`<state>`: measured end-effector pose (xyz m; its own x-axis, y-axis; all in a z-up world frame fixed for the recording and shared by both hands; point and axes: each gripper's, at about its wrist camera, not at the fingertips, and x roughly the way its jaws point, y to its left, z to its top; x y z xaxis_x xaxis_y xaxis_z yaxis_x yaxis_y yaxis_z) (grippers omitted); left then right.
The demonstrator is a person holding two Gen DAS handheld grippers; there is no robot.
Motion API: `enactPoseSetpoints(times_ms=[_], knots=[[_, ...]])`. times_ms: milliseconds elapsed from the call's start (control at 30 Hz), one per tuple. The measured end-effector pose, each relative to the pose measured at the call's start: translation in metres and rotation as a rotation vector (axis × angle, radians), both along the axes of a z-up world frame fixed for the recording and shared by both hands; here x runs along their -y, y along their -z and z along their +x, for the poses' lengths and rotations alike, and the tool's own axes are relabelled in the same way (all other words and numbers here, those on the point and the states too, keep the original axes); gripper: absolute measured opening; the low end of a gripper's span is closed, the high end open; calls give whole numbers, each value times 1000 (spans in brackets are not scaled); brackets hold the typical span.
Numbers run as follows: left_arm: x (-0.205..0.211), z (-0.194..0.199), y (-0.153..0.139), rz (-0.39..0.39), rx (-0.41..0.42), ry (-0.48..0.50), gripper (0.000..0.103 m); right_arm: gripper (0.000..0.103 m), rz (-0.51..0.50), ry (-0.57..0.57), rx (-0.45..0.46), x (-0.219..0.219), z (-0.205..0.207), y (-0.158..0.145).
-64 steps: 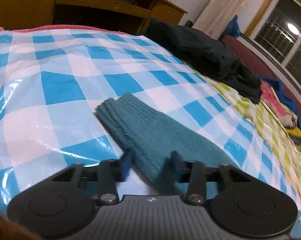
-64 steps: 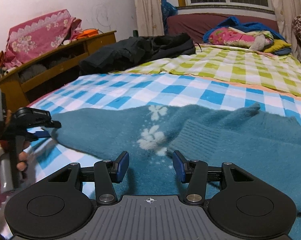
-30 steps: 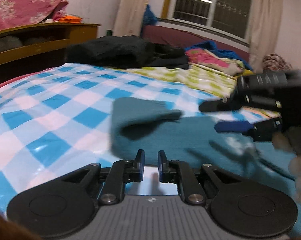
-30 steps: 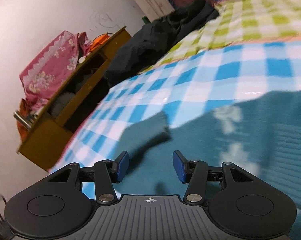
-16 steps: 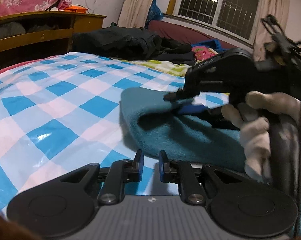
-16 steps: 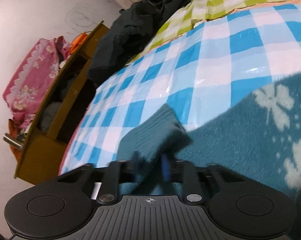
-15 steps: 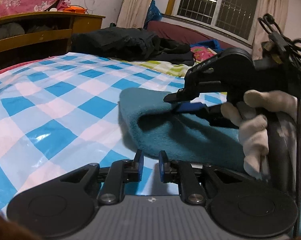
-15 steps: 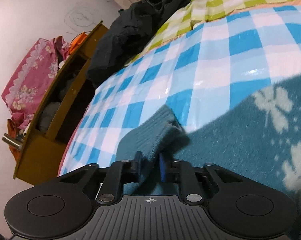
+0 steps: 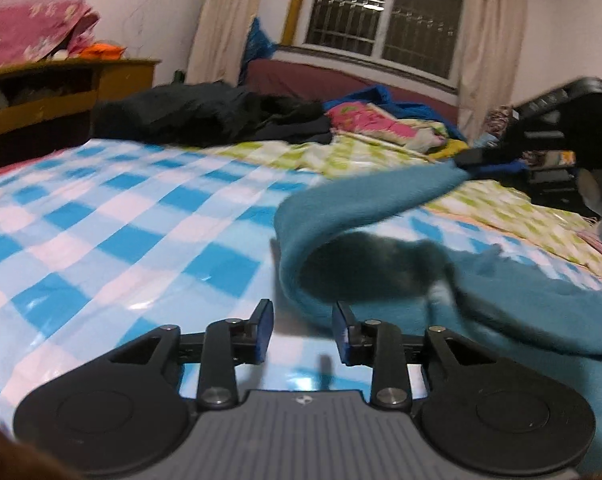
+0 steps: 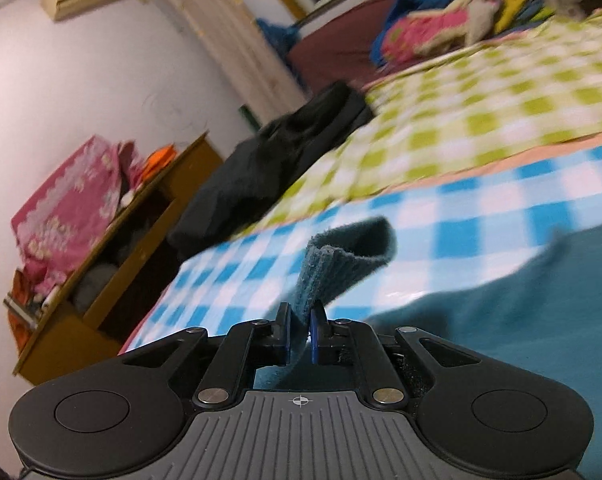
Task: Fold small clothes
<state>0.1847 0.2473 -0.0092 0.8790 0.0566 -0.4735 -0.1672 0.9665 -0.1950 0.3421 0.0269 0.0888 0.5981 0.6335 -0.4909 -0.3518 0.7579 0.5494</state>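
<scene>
A teal knitted sweater (image 9: 501,312) lies on the blue-and-white checked sheet (image 9: 121,240). Its sleeve (image 9: 373,196) is lifted and arches to the right over the body. My right gripper (image 10: 300,334) is shut on the sleeve's ribbed cuff (image 10: 341,264) and holds it above the bed; it also shows in the left wrist view (image 9: 477,158) at the far right. My left gripper (image 9: 303,330) is open and empty, low over the sheet just in front of the sweater's fold.
A black garment pile (image 9: 205,114) lies at the back on a green checked blanket (image 10: 481,116). A wooden shelf unit (image 10: 113,280) stands left of the bed. Bright bedding (image 9: 373,122) is heaped under the window.
My right gripper has lifted the cuff and carried the sleeve up and to the right over the sweater body. My left gripper has opened from nearly shut.
</scene>
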Motion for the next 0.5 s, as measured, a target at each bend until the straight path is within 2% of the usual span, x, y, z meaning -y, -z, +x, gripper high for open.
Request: enactPoseSetpoints(times_ms=[333,500], knots=[[78,31,-26,128,19,153,45,9,10,203,54,121,-16,-11],[110,41,-23,170,-2,207,50,9,9,320,38,179,-23,10]])
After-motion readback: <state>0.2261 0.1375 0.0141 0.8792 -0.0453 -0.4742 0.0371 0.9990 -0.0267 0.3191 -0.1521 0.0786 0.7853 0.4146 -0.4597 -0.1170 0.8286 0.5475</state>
